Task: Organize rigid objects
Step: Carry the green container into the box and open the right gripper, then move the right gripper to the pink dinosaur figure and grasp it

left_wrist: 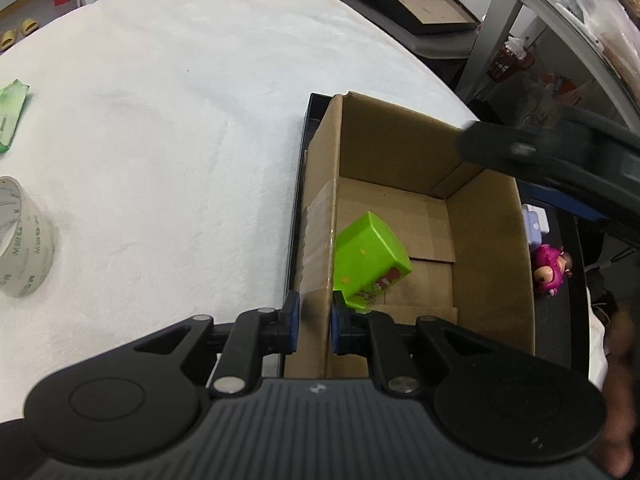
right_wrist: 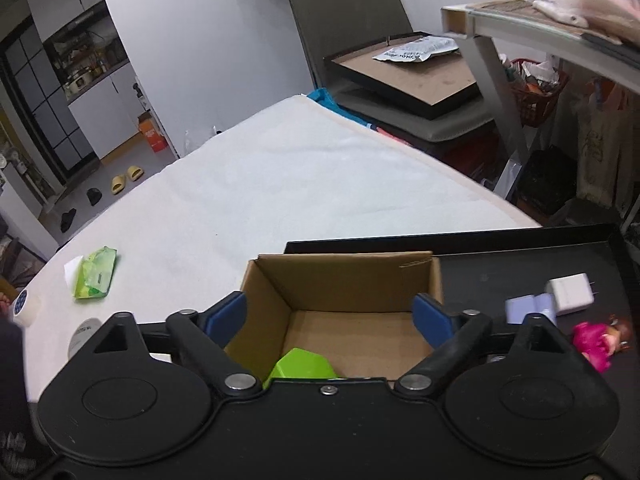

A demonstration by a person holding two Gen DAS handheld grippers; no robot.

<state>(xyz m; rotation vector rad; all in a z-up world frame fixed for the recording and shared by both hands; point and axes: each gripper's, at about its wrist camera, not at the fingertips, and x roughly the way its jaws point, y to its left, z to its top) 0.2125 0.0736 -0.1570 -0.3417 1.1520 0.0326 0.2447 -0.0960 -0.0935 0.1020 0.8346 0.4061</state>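
Cardboard box (left_wrist: 400, 200) sits on black tray (right_wrist: 520, 256) on the tabletop (left_wrist: 180, 120). Left hand-held gripper (left_wrist: 313, 322) clamps the box's wall, likely steadying it. Right hand-held gripper (right_wrist: 329, 314) hangs spread and empty above. Green box (left_wrist: 370, 260) lies tilted inside.

An open brown cardboard box (left_wrist: 400, 216) stands on a black tray (right_wrist: 520, 256) at the right of the white-covered counter (left_wrist: 180, 120). A bright green box (left_wrist: 370, 260) lies tilted inside it, against the near left wall. On the tray right of the cardboard box lie a white charger (right_wrist: 570, 290), a pale lilac block (right_wrist: 530, 308) and a pink-dressed doll (right_wrist: 598, 338). Far left on the counter: a roll of clear tape (left_wrist: 20, 236) and a green wipes pack (right_wrist: 96, 274).
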